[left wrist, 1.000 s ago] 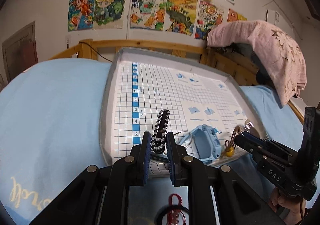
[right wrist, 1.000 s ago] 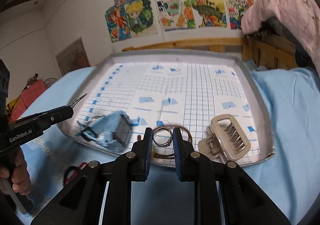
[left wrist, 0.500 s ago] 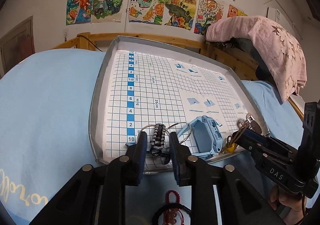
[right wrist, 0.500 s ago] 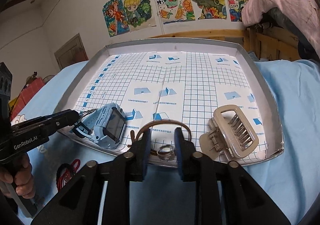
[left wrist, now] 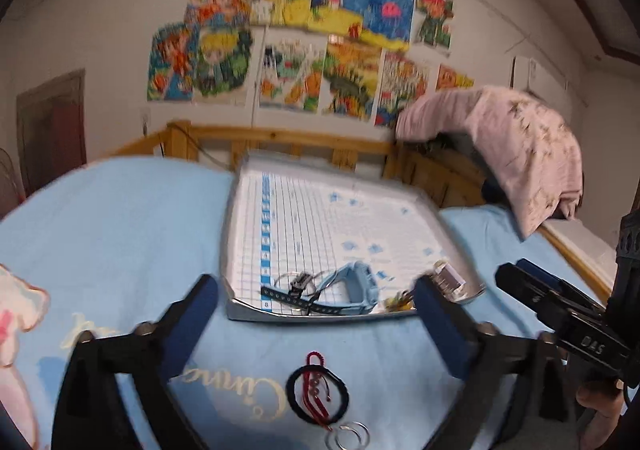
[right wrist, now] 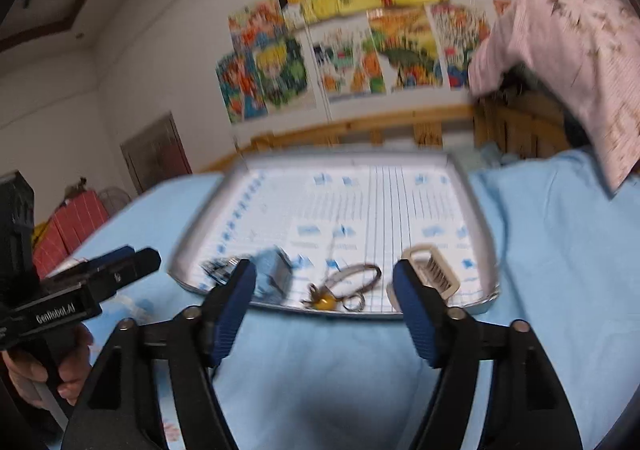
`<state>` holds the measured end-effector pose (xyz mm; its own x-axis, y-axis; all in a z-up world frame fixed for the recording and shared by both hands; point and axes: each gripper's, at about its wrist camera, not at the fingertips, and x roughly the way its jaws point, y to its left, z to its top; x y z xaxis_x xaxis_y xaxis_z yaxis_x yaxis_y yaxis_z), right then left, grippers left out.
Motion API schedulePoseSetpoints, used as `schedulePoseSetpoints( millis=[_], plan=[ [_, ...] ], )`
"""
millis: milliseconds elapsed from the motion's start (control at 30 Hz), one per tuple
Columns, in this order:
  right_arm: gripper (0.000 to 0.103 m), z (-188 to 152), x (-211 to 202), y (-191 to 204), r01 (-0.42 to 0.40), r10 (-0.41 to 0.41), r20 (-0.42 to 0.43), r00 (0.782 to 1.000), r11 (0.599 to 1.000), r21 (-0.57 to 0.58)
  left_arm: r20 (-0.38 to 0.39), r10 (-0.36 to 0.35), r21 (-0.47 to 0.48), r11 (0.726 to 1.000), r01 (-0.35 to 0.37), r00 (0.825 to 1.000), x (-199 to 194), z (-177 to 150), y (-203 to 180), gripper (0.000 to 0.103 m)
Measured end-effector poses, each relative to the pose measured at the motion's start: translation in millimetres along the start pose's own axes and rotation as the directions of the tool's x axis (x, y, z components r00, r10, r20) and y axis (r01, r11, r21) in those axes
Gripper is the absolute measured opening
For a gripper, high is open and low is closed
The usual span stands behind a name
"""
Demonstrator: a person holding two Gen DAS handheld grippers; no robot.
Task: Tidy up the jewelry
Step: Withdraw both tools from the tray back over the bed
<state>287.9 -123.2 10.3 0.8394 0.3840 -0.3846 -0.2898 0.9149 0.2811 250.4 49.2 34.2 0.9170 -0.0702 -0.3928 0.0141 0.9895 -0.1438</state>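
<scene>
As both drops end, left gripper (left wrist: 316, 314) and right gripper (right wrist: 324, 298) just sprung wide, empty; striped band (left wrist: 298, 296), ring (right wrist: 354, 300) left in tray (left wrist: 236, 250). Next: red-and-black bracelets (left wrist: 318, 396) on bedsheet (left wrist: 120, 230).

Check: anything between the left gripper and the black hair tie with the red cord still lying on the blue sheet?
Nothing visible. The left gripper is open and empty, and the hair tie lies on bare sheet just below it, short of the tray.
</scene>
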Motion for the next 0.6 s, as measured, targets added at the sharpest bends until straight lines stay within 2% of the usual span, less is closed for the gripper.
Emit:
schedulePoseSetpoints(
  millis=[133,200,367,600],
  plan=[
    [0.094,3.5,-52.1,13.6,-0.015,0.017,0.104,0.994,1.0,-0.02,0.083,0.002,-0.011,1.0,-0.001,0.997,-47.4,-0.8,-2.7,0.103],
    [0.097,3.3,-72.9,17.9,-0.023,0.026,0.141,0.99,0.999,-0.023,0.119,0.004,-0.014,1.0,-0.003,0.993,-70.3,-2.3,-4.7,0.103],
    [0.099,-4.5,-129.0,29.1,-0.052,0.056,0.205,0.977,0.998,-0.023,0.19,0.036,0.003,0.999,-0.037,0.981,-126.0,-13.0,-16.7,0.103],
    [0.1,-27.4,-190.6,36.0,-0.05,0.051,0.247,0.968,0.999,-0.011,0.236,0.038,0.007,0.999,-0.041,0.971,-186.8,-37.9,-29.2,0.103]
  ],
)
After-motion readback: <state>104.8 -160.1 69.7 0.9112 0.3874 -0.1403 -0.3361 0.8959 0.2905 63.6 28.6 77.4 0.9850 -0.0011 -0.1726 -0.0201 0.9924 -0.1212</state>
